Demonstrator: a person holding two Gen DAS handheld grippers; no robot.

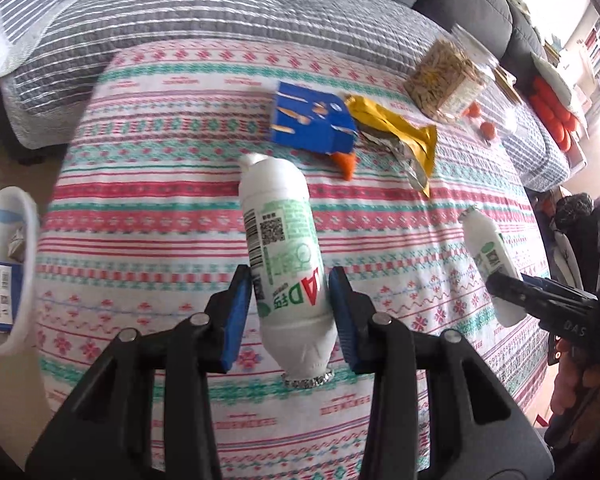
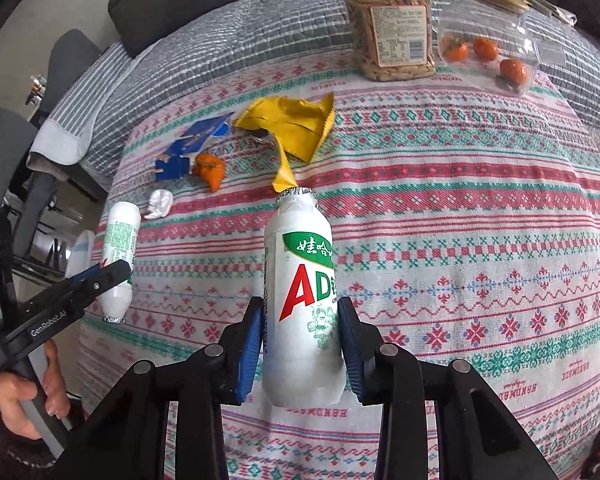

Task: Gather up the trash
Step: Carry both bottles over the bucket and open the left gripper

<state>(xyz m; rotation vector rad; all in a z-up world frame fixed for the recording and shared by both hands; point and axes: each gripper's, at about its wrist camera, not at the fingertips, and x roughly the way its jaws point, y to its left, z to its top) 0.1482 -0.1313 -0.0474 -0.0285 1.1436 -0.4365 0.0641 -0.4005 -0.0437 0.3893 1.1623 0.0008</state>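
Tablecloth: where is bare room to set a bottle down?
The tablecloth is bare right of the right gripper and below the jar. Crowded at far left: yellow wrapper, blue box, peel.

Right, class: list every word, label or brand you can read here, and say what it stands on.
"AD": bottle in right gripper, red letters.
"GenRobot.AI": left gripper body.
"HANDMADE": tablecloth border, seen upside down.
"DAS": right gripper body, cut off.
Jar label, barcode and QR code on bottle in left gripper: too small.
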